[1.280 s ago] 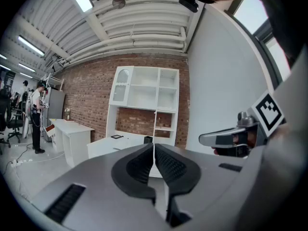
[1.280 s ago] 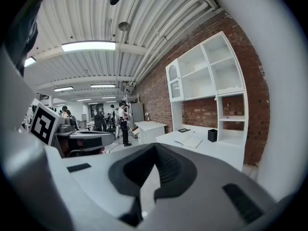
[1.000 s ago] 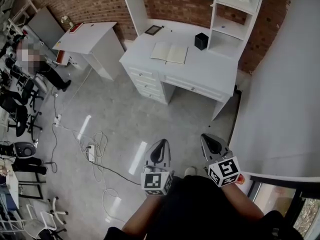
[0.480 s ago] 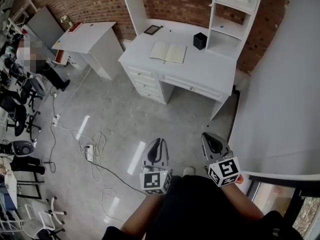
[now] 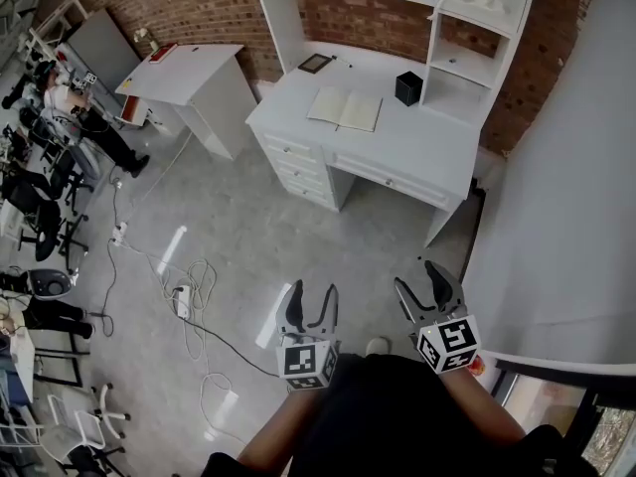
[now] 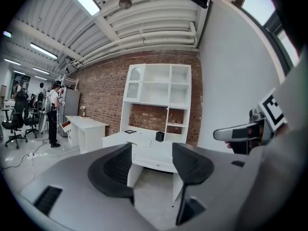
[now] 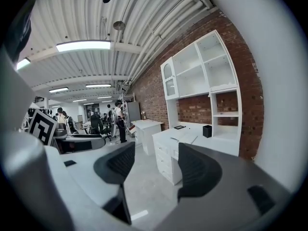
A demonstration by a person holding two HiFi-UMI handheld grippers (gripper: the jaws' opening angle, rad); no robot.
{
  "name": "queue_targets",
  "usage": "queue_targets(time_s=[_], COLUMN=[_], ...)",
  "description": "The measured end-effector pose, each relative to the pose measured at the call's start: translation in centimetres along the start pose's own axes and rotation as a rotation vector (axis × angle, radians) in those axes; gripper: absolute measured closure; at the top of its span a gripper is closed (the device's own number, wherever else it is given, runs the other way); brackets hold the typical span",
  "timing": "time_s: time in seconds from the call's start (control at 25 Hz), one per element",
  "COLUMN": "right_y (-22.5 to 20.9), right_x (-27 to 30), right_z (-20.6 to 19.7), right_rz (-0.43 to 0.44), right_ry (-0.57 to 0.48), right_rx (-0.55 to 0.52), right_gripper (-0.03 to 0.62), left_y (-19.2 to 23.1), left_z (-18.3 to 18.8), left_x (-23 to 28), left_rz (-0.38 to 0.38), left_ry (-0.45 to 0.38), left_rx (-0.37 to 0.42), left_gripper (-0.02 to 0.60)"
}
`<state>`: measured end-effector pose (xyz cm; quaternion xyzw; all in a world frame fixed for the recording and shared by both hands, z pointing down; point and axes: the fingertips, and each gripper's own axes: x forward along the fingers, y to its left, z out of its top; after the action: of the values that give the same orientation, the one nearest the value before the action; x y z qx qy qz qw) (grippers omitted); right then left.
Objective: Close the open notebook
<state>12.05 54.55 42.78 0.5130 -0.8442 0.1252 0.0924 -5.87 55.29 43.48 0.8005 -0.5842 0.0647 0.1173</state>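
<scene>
Bottom centre: left tongs [image 5: 312, 294] and right tongs [image 5: 417, 281] have just been opening and are now released, nothing between them. Upper centre, well apart: notebook [image 5: 345, 109] lies open on white surface [image 5: 417, 152]. I judge it light, pages floppy; take one cover's outer edge.

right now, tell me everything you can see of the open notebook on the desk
The notebook lies open and flat, two pale cream pages either side of a darker centre fold, apparently paper. It sits towards the back of the white desk, near but apart from a black box. Only the desk touches it.
</scene>
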Motion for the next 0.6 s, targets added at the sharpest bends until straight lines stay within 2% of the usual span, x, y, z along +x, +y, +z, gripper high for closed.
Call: queue_targets(time_s=[0.36, 0.6], right_y=[0.3, 0.1], right_x=[1.5, 3.8], right_z=[-0.7, -0.3], right_rz=[0.061, 0.065], right_ry=[0.003, 0.009], right_rx=[0.021, 0.029], right_gripper=[0.326, 0.326], left_y=[0.2, 1.8], left_z=[0.3, 1.2], left_x=[0.0, 1.2], left_rz=[0.07, 0.082], left_ry=[-0.007, -0.007], left_rx=[-0.005, -0.003], left_gripper=[0.339, 0.339])
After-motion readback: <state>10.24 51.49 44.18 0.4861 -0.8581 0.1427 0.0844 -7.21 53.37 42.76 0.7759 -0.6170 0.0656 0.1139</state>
